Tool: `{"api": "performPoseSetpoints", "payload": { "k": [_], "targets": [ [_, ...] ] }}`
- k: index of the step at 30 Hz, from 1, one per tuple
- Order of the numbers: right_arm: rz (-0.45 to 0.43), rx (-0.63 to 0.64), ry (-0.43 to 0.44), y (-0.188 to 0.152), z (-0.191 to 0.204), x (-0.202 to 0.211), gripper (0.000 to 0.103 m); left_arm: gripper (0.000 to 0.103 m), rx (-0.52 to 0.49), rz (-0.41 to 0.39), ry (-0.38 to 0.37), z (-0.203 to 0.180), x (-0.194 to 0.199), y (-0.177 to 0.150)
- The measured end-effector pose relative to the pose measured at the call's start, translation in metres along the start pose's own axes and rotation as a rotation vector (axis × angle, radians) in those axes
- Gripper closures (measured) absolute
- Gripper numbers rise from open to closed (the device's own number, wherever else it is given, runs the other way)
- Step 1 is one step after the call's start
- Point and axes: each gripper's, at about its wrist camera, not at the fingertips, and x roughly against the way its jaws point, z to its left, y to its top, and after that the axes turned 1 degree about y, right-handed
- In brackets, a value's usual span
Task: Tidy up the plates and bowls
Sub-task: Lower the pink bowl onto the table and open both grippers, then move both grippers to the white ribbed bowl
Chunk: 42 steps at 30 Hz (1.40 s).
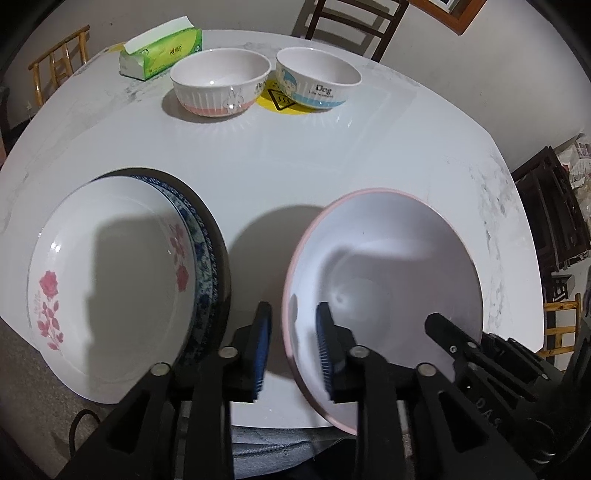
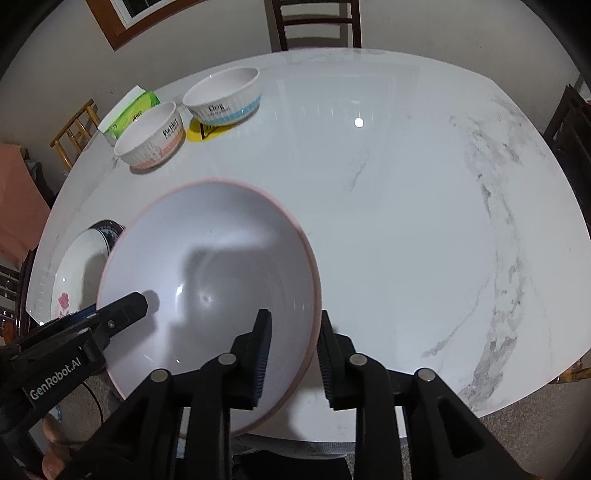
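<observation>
A large white bowl with a pink rim is held between both grippers above the table's near edge. My left gripper straddles its left rim, jaws one inside and one outside. My right gripper straddles its right rim the same way. Both look closed on the rim. A stack of plates, white rose plate on top, blue-patterned and dark ones below, lies at near left. Two small bowls, one pink-banded and one blue-banded, stand at the far side.
A green tissue pack lies behind the small bowls. A yellow sticker sits under the blue-banded bowl. The white marble table stretches right. Wooden chairs stand around it.
</observation>
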Motion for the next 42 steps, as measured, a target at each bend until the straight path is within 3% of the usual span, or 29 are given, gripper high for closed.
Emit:
{"api": "performPoseSetpoints", "payload": {
  "k": [10,23,36,42],
  "targets": [
    [-0.053,-0.005,-0.012,0.011,-0.003,0.017,0.076,0.067,-0.004,-0.028,0.011,0.009,0.014,0.006],
    [-0.1,0.026,-0.026,0.03,0.002,0.033,0.076,0.063,-0.045,-0.1,0.048,0.02,0.043,0.022],
    [-0.097,0.098,0.011,0.049,0.04,0.031,0.076,0.059,0.012,-0.148,0.123,0.071,0.061,0.056],
    [-0.071,0.112,0.077,0.071,0.057,0.022,0.076,0.058,0.048,-0.146,0.157,0.099,0.057,0.077]
  ]
}}
